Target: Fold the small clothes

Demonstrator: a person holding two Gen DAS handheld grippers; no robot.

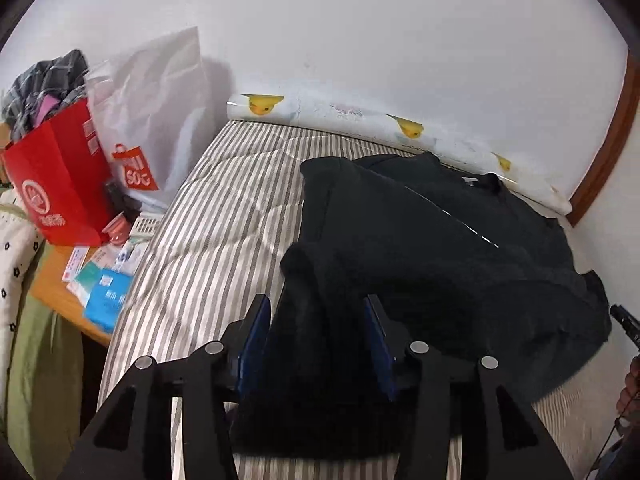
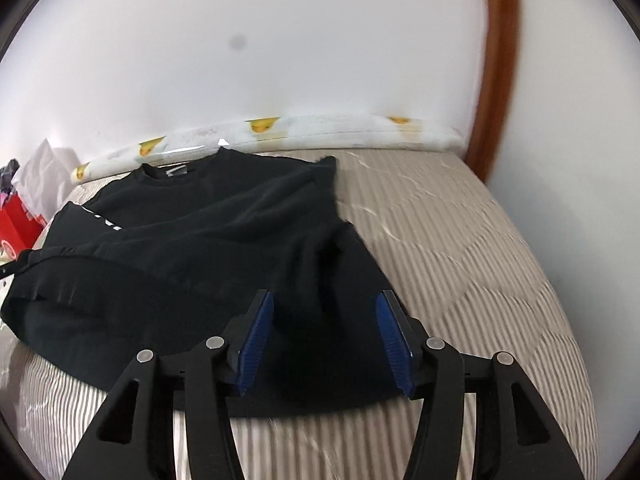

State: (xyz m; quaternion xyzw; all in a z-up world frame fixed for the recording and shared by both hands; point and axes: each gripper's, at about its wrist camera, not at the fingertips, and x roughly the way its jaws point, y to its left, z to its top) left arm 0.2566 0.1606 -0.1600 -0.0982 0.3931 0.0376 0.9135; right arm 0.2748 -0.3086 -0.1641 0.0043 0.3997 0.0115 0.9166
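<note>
Lying spread on the striped mattress (image 2: 460,240) with its collar toward the wall, the black sweatshirt (image 2: 208,240) has its near hem running between the spread jaws of both the left gripper (image 1: 316,344) and the right gripper (image 2: 324,340), and as far as the dark cloth lets one judge, neither pair pinches it. The next fold would go best with both corners gripped evenly and carried over together. The red bag (image 1: 60,184) and bedside clutter sit well apart, obstructing nothing.

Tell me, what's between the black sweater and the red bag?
Only bare striped mattress lies between the black sweater and the red bag; the left wrist view shows it.
</note>
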